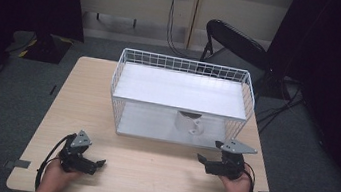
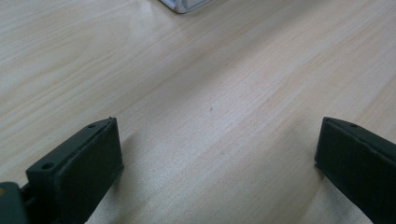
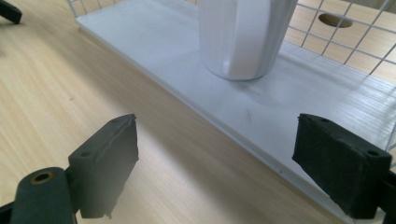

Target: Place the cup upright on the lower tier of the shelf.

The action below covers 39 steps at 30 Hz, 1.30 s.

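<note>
Both sets of jaws spread wide and empty over the pale wooden table (image 1: 147, 173), right gripper (image 1: 210, 158) near the white handled mug (image 1: 189, 123) on the white wire rack's lower shelf (image 1: 149, 126), left gripper (image 1: 96, 164) well apart.

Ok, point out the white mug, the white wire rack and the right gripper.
White mug (image 1: 188, 123), high view, its side wall.
White wire rack (image 1: 183, 63), high view, back rim.
Right gripper (image 1: 207, 151), high view, between its jaws.
</note>
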Motion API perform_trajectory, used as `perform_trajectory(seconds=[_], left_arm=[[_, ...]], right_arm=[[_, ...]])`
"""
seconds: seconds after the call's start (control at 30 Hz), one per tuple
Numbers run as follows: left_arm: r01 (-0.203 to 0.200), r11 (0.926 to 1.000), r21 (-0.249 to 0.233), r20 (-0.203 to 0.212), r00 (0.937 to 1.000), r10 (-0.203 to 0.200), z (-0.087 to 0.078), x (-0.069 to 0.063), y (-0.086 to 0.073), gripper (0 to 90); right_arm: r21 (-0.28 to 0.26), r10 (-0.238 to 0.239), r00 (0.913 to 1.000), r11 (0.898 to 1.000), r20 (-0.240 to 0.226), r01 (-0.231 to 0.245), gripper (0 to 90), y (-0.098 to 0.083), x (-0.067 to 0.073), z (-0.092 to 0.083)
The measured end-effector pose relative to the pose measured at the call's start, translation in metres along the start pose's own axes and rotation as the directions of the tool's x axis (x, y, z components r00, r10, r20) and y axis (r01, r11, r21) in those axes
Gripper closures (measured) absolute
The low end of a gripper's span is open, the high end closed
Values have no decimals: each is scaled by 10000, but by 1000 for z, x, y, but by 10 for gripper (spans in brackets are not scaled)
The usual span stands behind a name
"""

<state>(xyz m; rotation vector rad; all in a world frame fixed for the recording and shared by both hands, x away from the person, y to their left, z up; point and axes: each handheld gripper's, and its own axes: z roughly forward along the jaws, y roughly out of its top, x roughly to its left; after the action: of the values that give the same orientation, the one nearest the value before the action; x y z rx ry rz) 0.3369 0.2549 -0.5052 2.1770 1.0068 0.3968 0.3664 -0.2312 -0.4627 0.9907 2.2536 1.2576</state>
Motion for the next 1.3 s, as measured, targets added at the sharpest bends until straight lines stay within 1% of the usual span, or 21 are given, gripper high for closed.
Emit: perform_trajectory(seconds=[0.07,0.1,0.17,0.2,0.43,0.47,0.6,0.77,0.8,0.83,1.0,1.3], left_arm=[[0,10000,1,-3,10000,0,0,0,0,0],[7,10000,-1,2,10000,-7,0,0,0,0],[-7,10000,4,-5,10000,7,0,0,0,0],[7,10000,-4,0,10000,-7,0,0,0,0],[-4,10000,1,-4,10000,4,0,0,0,0],[1,10000,0,-2,10000,-1,0,0,0,0],[-3,10000,-1,-1,10000,3,0,0,0,0],[10,10000,-4,3,10000,-10,0,0,0,0],[-66,10000,-4,-37,10000,66,0,0,0,0],[1,10000,-6,-3,10000,-1,0,0,0,0],[-62,10000,-2,-36,10000,62,0,0,0,0],[6,10000,-7,1,10000,-6,0,0,0,0]], right_arm=[[6,-10,10000,10000,-15,10,129,-1,0,-1],[35,-67,10000,10000,-74,67,129,-3,0,-2],[5,-171,9998,9999,-37,171,129,-5,1,-4],[38,-147,9998,9999,-140,147,129,-6,0,-4],[66,-126,9995,9999,-275,128,126,-12,-3,-8],[112,-130,9993,9998,-357,134,125,-13,-3,-9],[191,-239,9989,9995,-402,247,125,-16,-3,-11],[156,-380,9983,9991,-431,387,125,-21,-5,-16],[140,-403,9984,9991,-407,409,125,-22,-5,-17],[195,-435,9980,9988,-452,444,125,-24,-6,-18],[218,-427,9973,9988,-595,440,123,-27,-7,-19],[406,-676,9951,9967,-723,707,122,-33,-9,-22]])
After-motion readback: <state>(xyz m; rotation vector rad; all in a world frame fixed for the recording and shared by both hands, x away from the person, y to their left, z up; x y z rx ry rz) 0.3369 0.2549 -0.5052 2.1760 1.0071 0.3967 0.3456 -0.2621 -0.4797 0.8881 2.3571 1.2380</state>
